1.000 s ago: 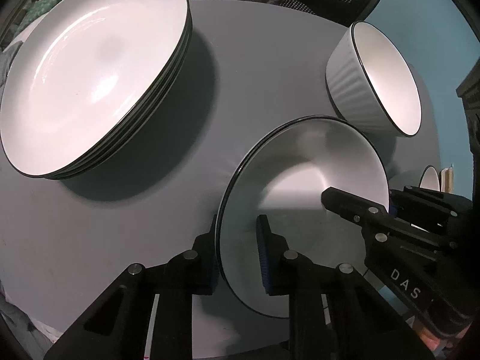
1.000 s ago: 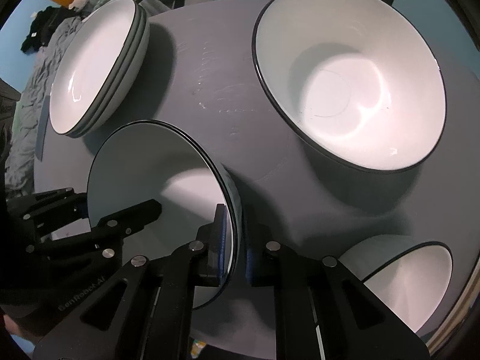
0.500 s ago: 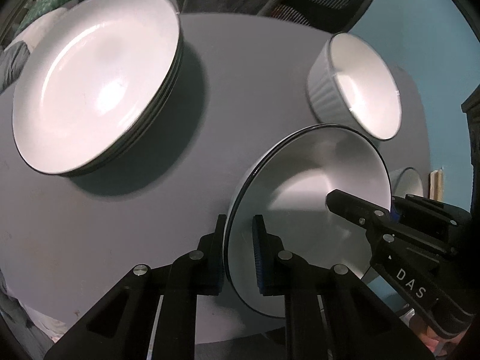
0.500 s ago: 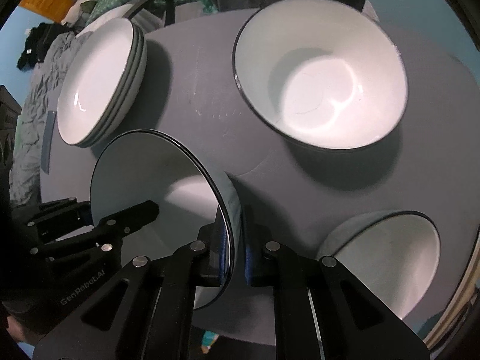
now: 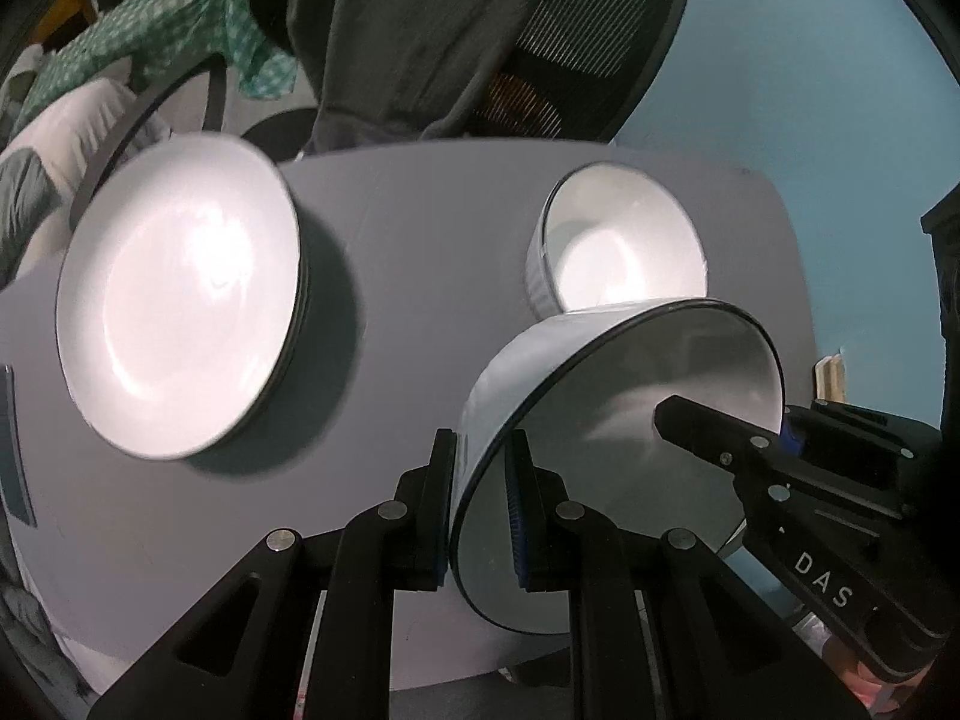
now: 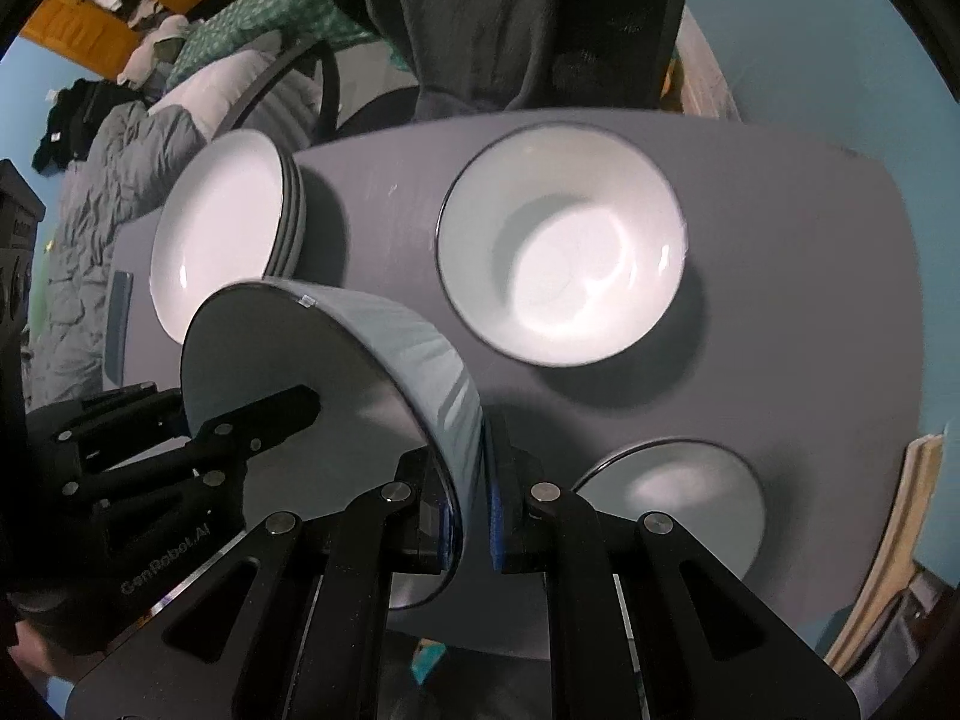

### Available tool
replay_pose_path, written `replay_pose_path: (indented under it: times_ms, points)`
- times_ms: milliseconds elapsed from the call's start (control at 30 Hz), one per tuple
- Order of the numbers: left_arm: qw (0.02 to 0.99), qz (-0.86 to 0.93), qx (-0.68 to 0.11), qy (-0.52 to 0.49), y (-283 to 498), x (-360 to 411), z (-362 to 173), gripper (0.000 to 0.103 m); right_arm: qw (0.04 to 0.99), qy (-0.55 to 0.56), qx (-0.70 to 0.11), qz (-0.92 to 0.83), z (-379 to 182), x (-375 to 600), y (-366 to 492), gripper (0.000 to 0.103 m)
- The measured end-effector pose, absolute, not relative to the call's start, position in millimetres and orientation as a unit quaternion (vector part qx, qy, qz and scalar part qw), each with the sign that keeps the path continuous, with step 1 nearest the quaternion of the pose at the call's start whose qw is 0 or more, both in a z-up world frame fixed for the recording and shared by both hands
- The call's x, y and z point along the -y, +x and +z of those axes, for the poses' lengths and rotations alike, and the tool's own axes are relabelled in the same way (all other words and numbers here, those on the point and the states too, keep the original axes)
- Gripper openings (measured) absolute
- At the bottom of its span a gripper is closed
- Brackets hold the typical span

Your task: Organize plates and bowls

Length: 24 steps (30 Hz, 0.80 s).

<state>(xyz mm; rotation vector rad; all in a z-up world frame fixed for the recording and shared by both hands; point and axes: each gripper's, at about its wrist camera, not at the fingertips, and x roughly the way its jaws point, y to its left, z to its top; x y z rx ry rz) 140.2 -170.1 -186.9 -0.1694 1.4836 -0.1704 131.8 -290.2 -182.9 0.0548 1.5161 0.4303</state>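
Both grippers hold one white bowl with a dark rim [image 5: 624, 444], lifted and tilted above the grey table [image 5: 408, 252]. My left gripper [image 5: 480, 480] is shut on its left rim; my right gripper [image 6: 474, 498] is shut on the opposite rim of the same bowl [image 6: 336, 372]. Each gripper shows in the other's view, the right gripper [image 5: 774, 444] and the left gripper [image 6: 180, 420]. A stack of white plates [image 5: 180, 300] sits at the left of the table, also in the right wrist view [image 6: 222, 228]. A second white bowl [image 5: 618, 246] stands behind the held one, also in the right wrist view [image 6: 558, 246].
A third bowl [image 6: 678, 510] sits near the table's front right edge. An office chair with a dark garment [image 5: 480, 36] stands behind the table. Bedding [image 6: 120, 180] lies at the left. The wall [image 5: 810, 90] is blue.
The held bowl has risen off the table and tilted, so its outer wall now shows. Both cameras have pulled up and back; the plates and other bowls look smaller and farther.
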Motion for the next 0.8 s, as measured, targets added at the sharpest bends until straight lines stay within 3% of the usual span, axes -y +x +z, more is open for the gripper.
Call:
replay_pose_path:
  times_ms: [800]
  points:
    - [0.732, -0.092, -0.674, -0.034, 206.7, 218.0, -196.2, 0.015, 0.713, 0.045, -0.682, 0.159, -187.7, 331.8, 196.3, 0.009]
